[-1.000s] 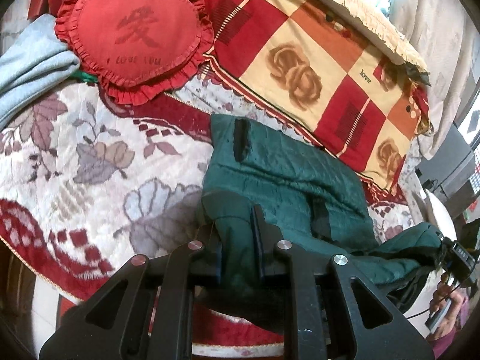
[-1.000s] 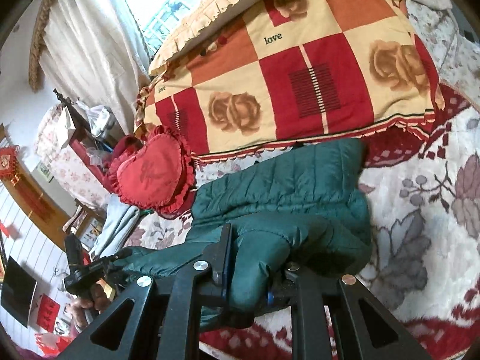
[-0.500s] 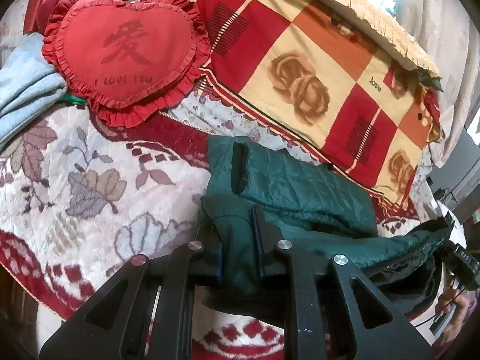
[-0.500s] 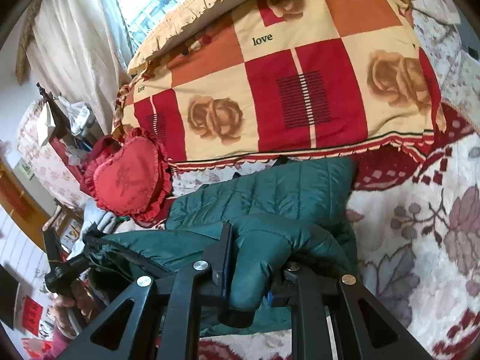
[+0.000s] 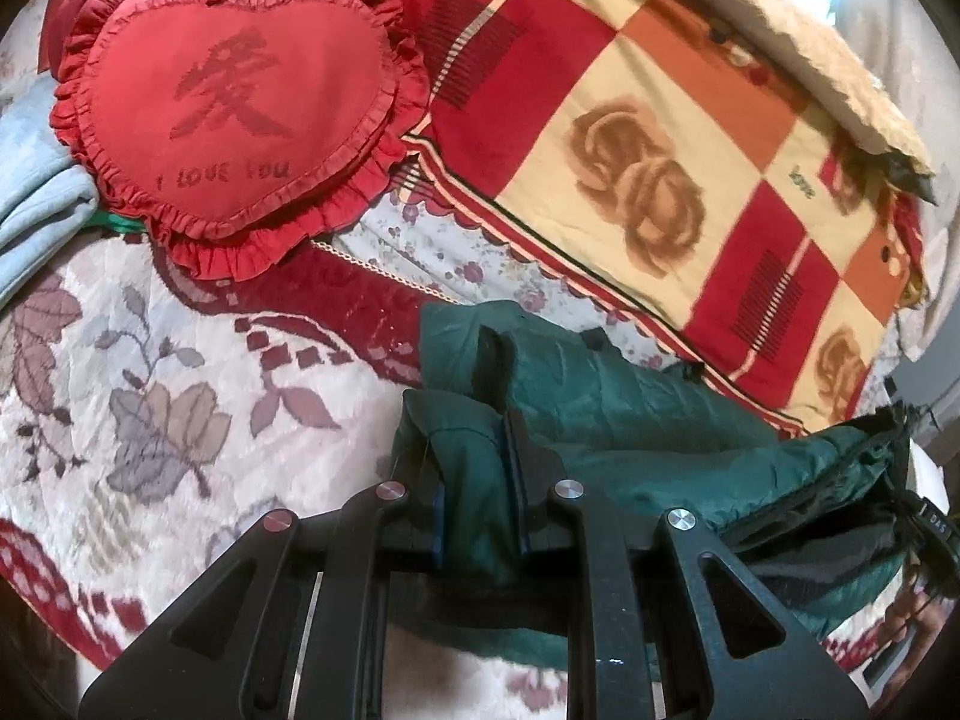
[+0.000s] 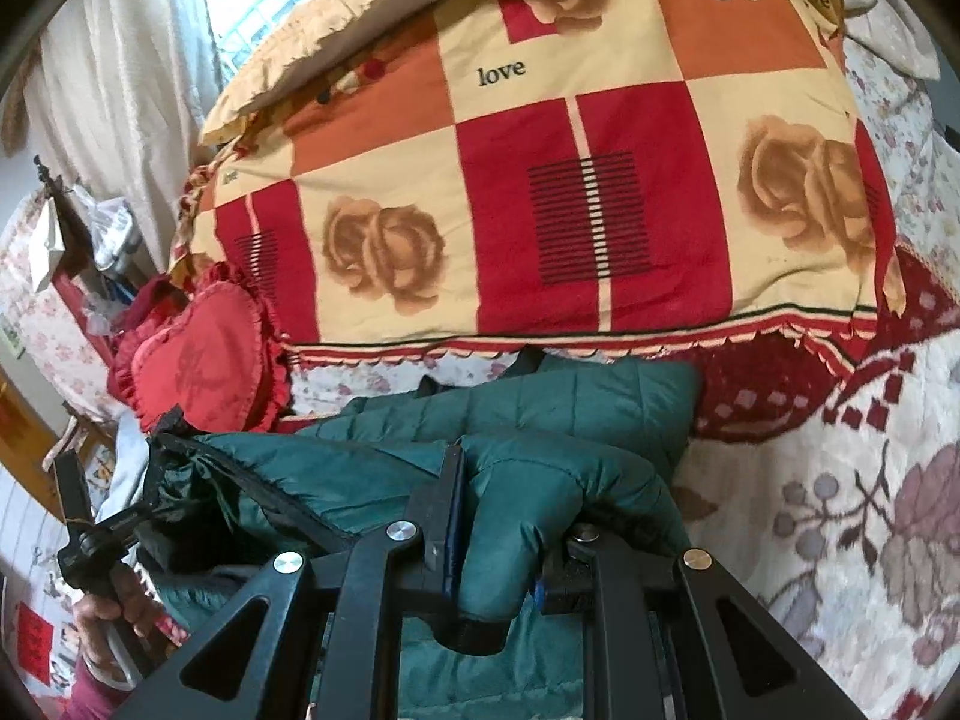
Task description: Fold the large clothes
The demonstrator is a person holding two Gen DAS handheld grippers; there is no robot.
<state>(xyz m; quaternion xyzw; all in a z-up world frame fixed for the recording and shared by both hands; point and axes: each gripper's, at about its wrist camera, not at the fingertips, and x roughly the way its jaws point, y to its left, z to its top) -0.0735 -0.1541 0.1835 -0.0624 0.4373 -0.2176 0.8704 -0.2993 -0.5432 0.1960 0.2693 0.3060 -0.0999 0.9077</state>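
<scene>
A: Starting at the left of the left wrist view, what lies on the bed (image 5: 150,360)?

B: A pale blue cloth (image 5: 36,210) at the bed's left edge, then a red heart-shaped cushion (image 5: 228,114) with a frill, resting on the flowered bedspread.

A: And further right?

B: A chequered quilt (image 5: 660,138) in red, cream and orange with rose prints, heaped along the bed's far side. The green padded jacket (image 5: 600,396) lies just in front of it, its far part flat on the bedspread.

A: How does the left claw (image 5: 474,504) stand?

B: Nearly closed, its two fingers pinching a fold of the jacket's near edge. The cloth bulges up between them.

A: The right claw (image 6: 498,534)?

B: The same: almost closed, clamped on a thick puffed fold of the jacket (image 6: 540,480), seen in the right wrist view. The jacket's near edge stretches between the two claws, lifted off the bedspread, and the rest reaches back to the quilt's scalloped hem (image 6: 600,348).

A: Is the person visible?

B: A hand (image 6: 114,606) at the lower left of the right wrist view, gripping the other tool's handle, with a dark red sleeve (image 6: 90,696) below it.
</scene>
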